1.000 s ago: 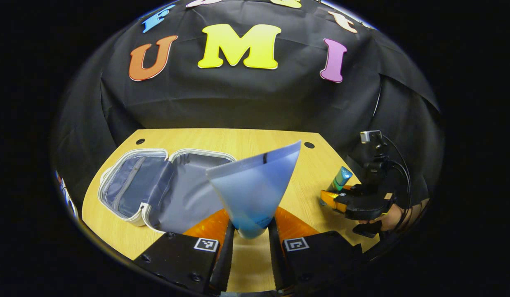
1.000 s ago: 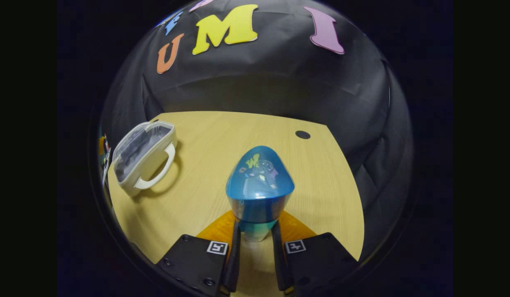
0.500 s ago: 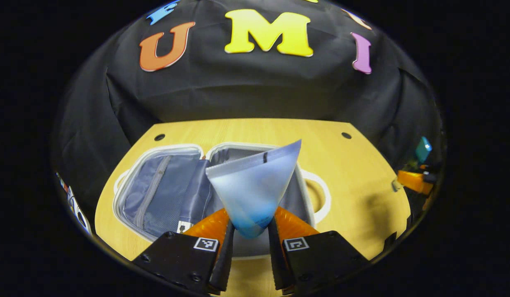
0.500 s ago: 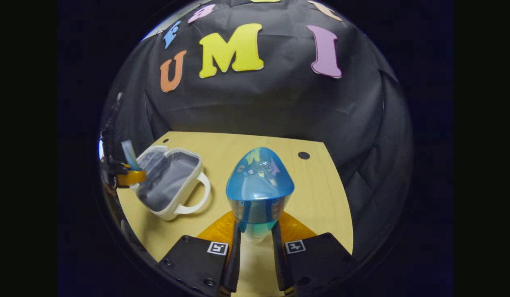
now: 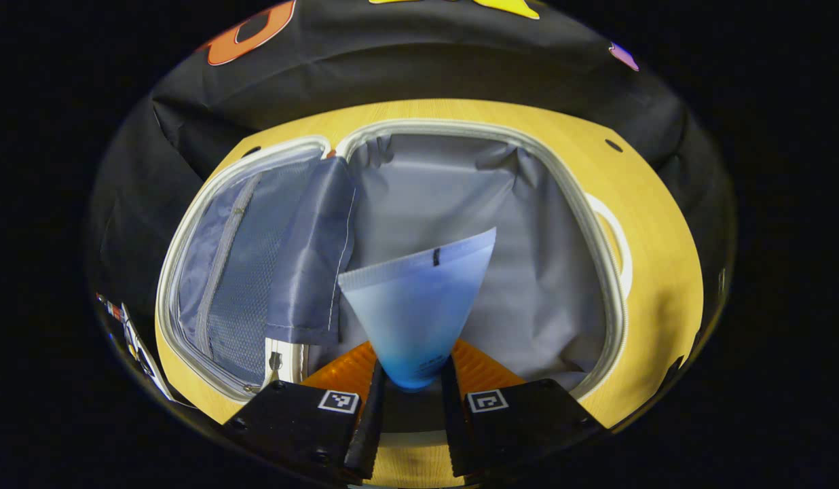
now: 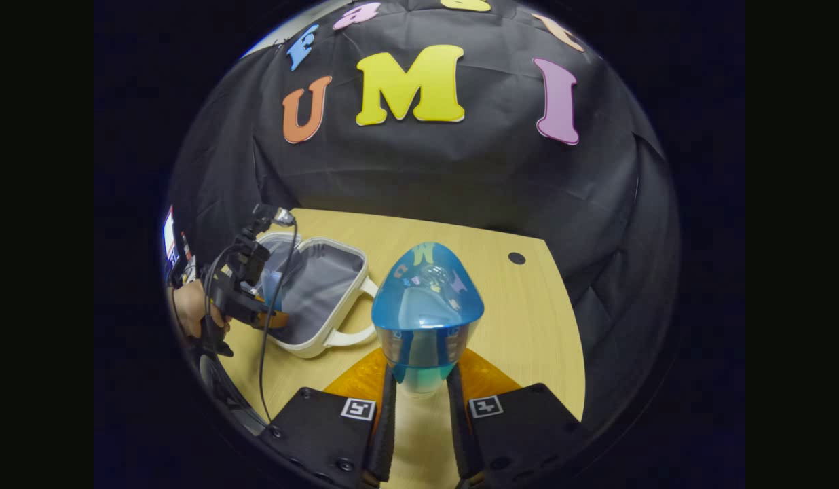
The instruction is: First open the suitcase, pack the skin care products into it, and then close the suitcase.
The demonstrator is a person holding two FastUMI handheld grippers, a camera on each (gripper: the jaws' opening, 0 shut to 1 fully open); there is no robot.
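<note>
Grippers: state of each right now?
Left gripper: shut on a pale blue tube.
Right gripper: shut on a blue bottle.

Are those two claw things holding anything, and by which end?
Left hand-held gripper pinches the frosted blue tube at its narrow end; right hand-held gripper pinches the blue-capped bottle at its lower body.

A light yellow wood-grain desk [image 6: 528, 326] with angled corners stands against the black cloth wall [image 6: 460, 176] of the booth. A small round dark hole [image 6: 516, 258] sits near the desk's far right corner.
</note>
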